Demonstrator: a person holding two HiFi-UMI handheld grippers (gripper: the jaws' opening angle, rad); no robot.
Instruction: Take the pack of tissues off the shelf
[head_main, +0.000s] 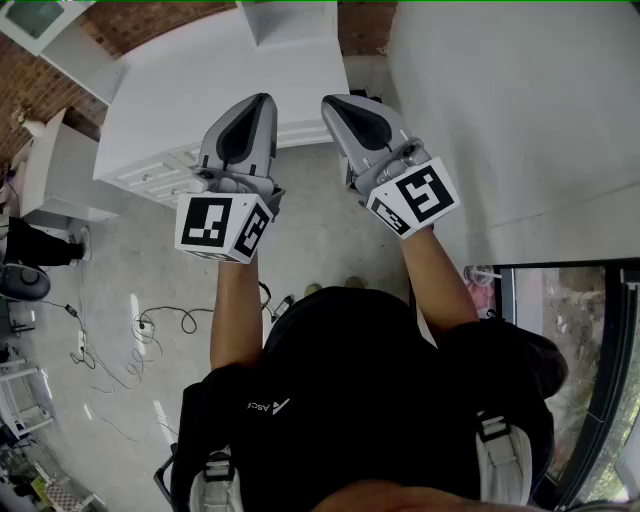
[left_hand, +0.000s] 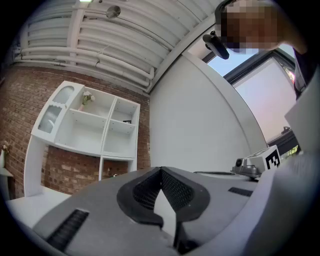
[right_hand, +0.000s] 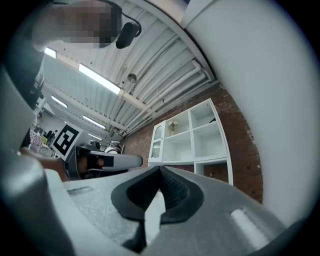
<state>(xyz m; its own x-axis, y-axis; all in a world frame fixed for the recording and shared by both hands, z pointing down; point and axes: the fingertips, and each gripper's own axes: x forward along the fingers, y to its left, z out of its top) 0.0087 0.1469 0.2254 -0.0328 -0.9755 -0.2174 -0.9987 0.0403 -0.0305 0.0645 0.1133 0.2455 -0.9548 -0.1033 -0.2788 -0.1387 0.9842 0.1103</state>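
A white shelf unit (left_hand: 95, 125) with open compartments stands against a brick wall, some way ahead of both grippers. It holds a small vase of flowers (left_hand: 87, 98) and a small dark thing (left_hand: 127, 121) in an upper right compartment; I cannot make out a pack of tissues. From the head view I see the shelf unit's top (head_main: 230, 90) from above. My left gripper (head_main: 262, 100) and right gripper (head_main: 332, 100) are held side by side at chest height, pointing at it. Both are shut and empty, the jaw tips meeting in the left gripper view (left_hand: 161, 170) and the right gripper view (right_hand: 160, 169).
A white wall (head_main: 520, 120) runs along the right, with a glass door (head_main: 580, 360) beside the person. Cables (head_main: 165, 322) lie on the concrete floor at left. A white side cabinet (head_main: 60, 170) stands at far left.
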